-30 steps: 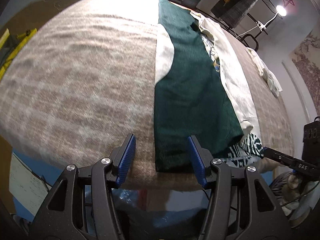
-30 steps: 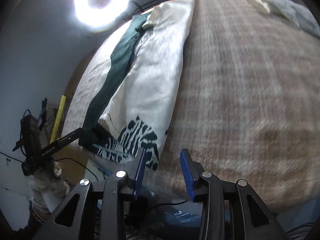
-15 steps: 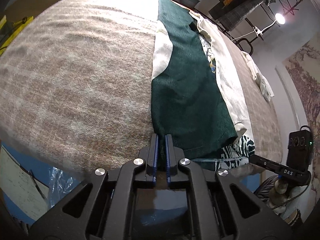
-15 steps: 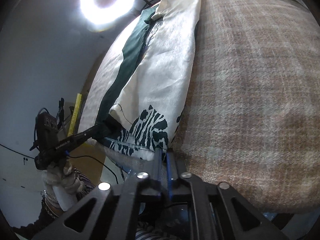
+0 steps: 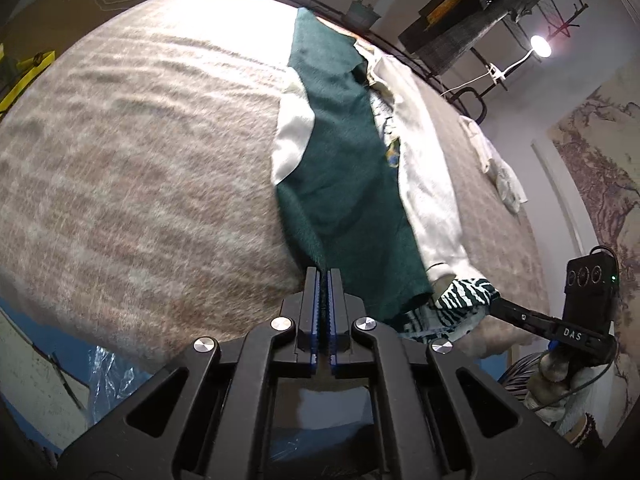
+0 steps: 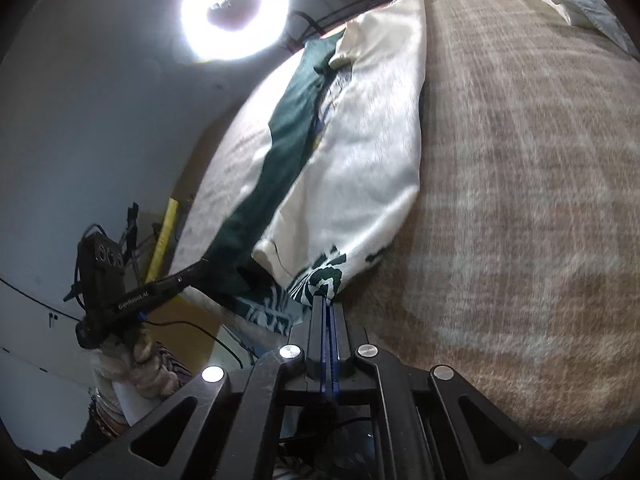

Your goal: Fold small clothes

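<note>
Plaid blanket (image 5: 132, 168) under garment (image 5: 348, 184), lying lengthwise to near edge. Left gripper (image 5: 323, 276) clenched on green hem corner, right gripper (image 6: 325, 300) on striped corner — grasp done. Next: lift both evenly, fold away.

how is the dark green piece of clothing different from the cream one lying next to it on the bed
The green garment is plain and dark; the cream garment is pale, with a black zebra-like print at its near end. The left tongs are shut on the green one's near edge; the right tongs pinch the cream one's printed corner. Both lie lengthwise, overlapping, on the plaid blanket.
</note>
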A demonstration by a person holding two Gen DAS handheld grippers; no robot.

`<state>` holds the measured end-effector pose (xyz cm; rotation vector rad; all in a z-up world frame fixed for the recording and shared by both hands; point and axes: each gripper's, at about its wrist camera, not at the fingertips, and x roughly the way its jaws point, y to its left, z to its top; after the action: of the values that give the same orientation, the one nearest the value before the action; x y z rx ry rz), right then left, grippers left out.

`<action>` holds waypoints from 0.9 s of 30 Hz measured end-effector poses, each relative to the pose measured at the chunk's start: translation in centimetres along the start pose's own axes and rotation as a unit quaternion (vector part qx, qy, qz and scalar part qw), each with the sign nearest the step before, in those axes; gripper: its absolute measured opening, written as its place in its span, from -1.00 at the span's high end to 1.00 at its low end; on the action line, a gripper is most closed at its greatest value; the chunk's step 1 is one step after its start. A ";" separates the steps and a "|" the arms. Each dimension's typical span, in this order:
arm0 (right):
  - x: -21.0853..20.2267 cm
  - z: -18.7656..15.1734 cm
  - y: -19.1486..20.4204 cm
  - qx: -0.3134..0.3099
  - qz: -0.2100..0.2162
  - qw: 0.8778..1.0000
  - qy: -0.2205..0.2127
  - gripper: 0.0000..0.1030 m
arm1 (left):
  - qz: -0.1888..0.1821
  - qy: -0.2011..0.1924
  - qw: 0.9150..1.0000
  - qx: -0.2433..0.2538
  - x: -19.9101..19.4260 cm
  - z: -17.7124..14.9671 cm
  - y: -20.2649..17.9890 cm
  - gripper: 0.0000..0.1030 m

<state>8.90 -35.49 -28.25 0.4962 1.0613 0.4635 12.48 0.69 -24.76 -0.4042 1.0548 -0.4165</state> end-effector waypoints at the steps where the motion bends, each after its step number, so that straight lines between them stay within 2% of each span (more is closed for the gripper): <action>1: -0.1 0.3 -0.1 0.003 0.003 1.000 -0.003 1.00 | -0.001 -0.001 1.000 0.001 0.0 0.2 -0.1 0.98; 9: -1.1 2.5 -0.8 0.017 0.011 1.000 -0.021 1.00 | 0.003 -0.017 1.000 0.004 -0.1 2.9 -0.2 0.99; 21: -1.6 6.5 -0.4 -0.013 -0.014 0.999 -0.036 1.00 | 0.020 -0.035 0.999 0.025 1.4 7.2 -1.3 0.99; 27: -1.1 9.9 -0.7 -0.014 -0.027 0.998 -0.048 1.00 | 0.037 -0.050 0.997 0.037 2.7 11.0 -2.3 0.99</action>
<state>17.50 -38.28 -23.91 0.4595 0.9718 0.4030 23.20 -1.32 -20.81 -0.3154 0.9510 -0.3641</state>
